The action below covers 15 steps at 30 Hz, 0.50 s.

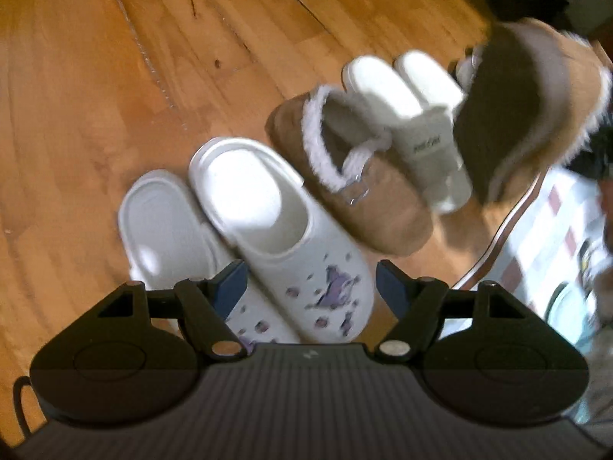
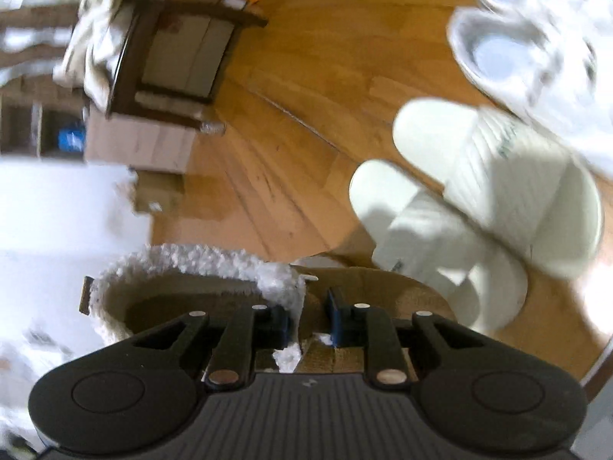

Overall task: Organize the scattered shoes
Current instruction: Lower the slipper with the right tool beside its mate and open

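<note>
A row of shoes lies on the wooden floor (image 1: 115,76): two white clogs (image 1: 283,230) (image 1: 161,222) with purple charms, a brown fleece-lined slipper (image 1: 364,191) and a pair of white slides (image 1: 417,115). My left gripper (image 1: 312,280) hovers open above the nearer clog, touching nothing. To the right, a second brown slipper (image 1: 536,107) hangs in the air, sole towards the camera. In the right wrist view my right gripper (image 2: 306,318) is shut on that slipper's (image 2: 191,295) fleecy rim. The slides (image 2: 498,176) and clogs (image 2: 517,46) lie just beyond it.
A patterned mat (image 1: 555,230) borders the shoe row on the right. Farther off stand a dark wooden stool (image 2: 172,57) draped with cloth and a cardboard box (image 2: 141,145). A bright white surface (image 2: 57,211) fills the left of the right wrist view.
</note>
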Available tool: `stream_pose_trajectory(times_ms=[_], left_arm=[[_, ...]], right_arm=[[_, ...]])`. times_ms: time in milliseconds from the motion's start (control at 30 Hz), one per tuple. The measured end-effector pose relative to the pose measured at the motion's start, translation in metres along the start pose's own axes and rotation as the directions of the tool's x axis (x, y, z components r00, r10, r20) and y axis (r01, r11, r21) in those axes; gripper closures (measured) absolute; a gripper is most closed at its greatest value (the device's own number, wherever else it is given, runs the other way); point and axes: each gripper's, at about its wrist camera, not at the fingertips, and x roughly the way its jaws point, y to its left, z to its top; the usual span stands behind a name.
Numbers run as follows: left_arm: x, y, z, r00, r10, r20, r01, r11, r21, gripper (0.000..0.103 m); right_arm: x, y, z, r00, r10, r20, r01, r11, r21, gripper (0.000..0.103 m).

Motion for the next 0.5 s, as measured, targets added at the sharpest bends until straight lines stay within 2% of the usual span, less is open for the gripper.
stream_pose_trajectory(times_ms=[133,233,300,367,400,467,500], left_arm=[[0.013,-0.008,0.013,0.996,0.020,0.084,-0.025,0.998,0.057,0.028],[0.031,-0.025,0.026,0.994,-0.042,0.098,0.027,0.988,0.150,0.028],[0.042,-0.039,0.033,0.993,-0.053,0.101,0.028,0.974,0.227,0.028],[0.058,-0.062,0.041,0.994,-0.014,0.105,-0.023,0.936,0.351,0.028],[0.060,-0.065,0.043,0.995,-0.008,0.104,-0.030,0.930,0.366,0.028],[0.077,-0.077,0.050,0.995,0.023,0.094,-0.062,0.897,0.438,0.027],[0.082,-0.079,0.053,0.996,0.025,0.088,-0.061,0.893,0.445,0.026]], right_arm=[[0.001,-0.018,-0.006,1.000,0.012,0.002,-0.013,0.997,0.080,0.084],[0.011,-0.033,-0.013,1.000,0.017,0.015,-0.019,0.992,0.121,0.084],[0.014,-0.042,-0.016,1.000,0.013,0.021,-0.016,0.989,0.146,0.084],[0.017,-0.055,-0.017,1.000,0.008,0.019,-0.011,0.982,0.188,0.084],[0.019,-0.057,-0.017,1.000,0.005,0.019,-0.009,0.981,0.195,0.084],[0.019,-0.062,-0.018,1.000,-0.012,0.028,0.006,0.978,0.207,0.084],[0.019,-0.062,-0.018,0.999,-0.018,0.032,0.011,0.978,0.207,0.084]])
